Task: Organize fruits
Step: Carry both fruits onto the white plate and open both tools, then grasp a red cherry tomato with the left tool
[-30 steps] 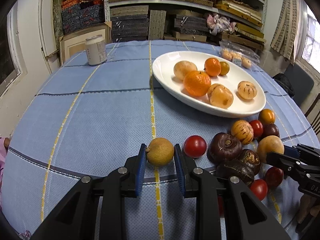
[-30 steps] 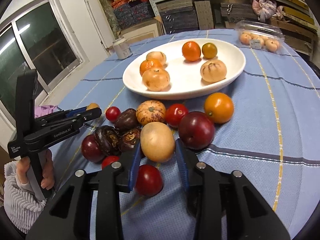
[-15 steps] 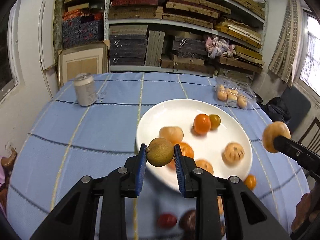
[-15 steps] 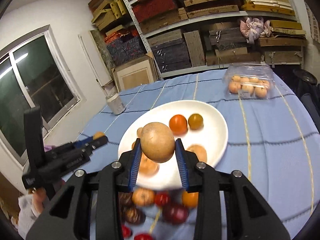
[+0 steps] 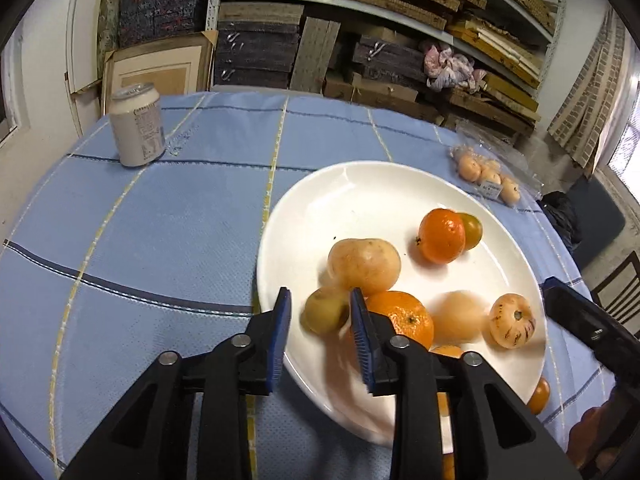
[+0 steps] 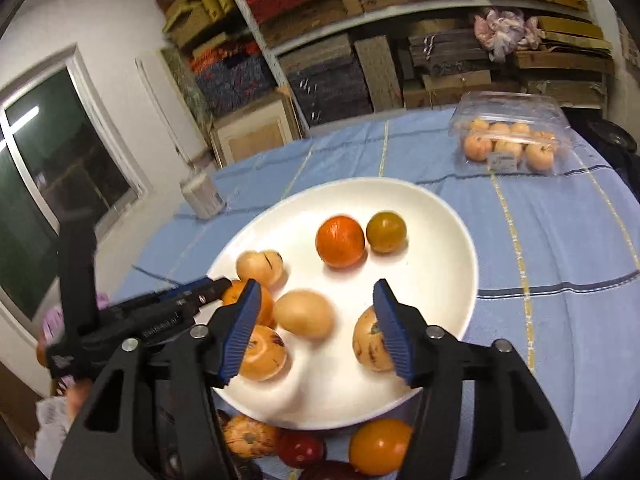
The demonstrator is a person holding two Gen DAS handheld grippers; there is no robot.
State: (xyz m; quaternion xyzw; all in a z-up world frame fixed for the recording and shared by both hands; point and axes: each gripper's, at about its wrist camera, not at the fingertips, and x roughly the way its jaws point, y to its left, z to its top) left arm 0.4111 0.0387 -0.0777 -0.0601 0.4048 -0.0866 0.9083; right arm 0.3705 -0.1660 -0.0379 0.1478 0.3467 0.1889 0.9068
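Right wrist: right claw (image 6: 316,330) just opened, tan fruit (image 6: 303,314) loose; left claw (image 5: 320,336) parted, fruit blurred.

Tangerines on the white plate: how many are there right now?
2. One tangerine sits at the far side beside a greenish tomato; the other tangerine lies nearer, against the left gripper. Others may be hidden.

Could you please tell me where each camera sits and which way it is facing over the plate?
Left wrist: rides the left claw, looking down over the white plate toward the can and shelves; right claw's tip at right.
Right wrist: rides the right claw, facing the plate and clamshell box; left claw and a hand at left.
Shared: plate, mandarin, can.
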